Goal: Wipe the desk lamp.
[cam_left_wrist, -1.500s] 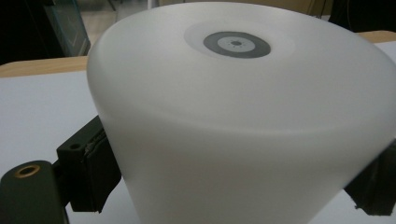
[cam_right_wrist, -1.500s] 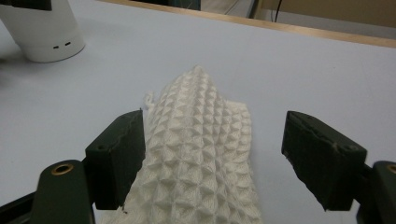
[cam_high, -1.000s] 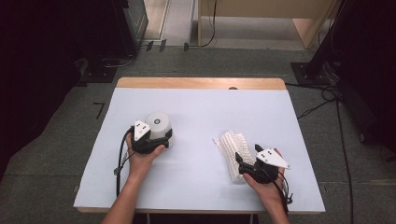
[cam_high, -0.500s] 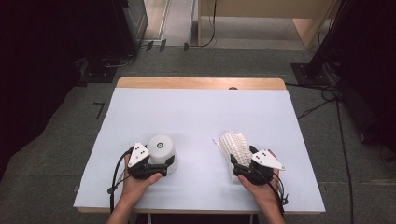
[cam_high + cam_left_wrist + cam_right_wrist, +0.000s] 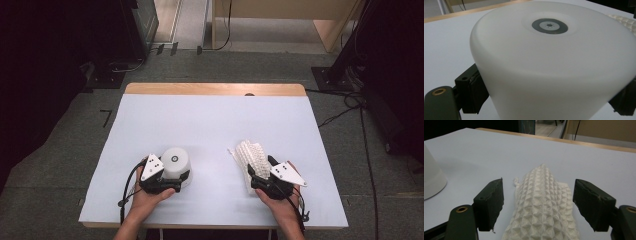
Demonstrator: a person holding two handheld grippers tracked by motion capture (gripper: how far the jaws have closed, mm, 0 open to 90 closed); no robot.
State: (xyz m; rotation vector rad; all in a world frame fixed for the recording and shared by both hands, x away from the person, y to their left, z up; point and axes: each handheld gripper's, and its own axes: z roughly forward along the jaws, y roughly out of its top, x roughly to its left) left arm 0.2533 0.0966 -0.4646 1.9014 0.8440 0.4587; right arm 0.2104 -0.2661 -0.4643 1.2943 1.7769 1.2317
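A white cup (image 5: pixel 175 159) stands upside down on the near left of the table, a grey ring on its base (image 5: pixel 549 25). My left gripper (image 5: pixel 170 177) is shut on its lower wall, one pad (image 5: pixel 472 92) pressed against the side. A white waffle-weave cloth (image 5: pixel 250 153) lies bunched lengthwise at the near right. My right gripper (image 5: pixel 261 167) straddles its near end. Its jaws have just been closing, and the cloth (image 5: pixel 541 187) lies between the pads (image 5: pixel 490 202) with a gap on each side.
The table (image 5: pixel 210 120) has a pale blue-white top with a wooden strip (image 5: pixel 215 89) along the far edge. Dark equipment and cables stand on the floor around it. The rim of the cup (image 5: pixel 431 185) lies left of the cloth.
My left gripper has drawn the upturned cup toward the near edge of the table. The right gripper has stayed at the cloth's near end.
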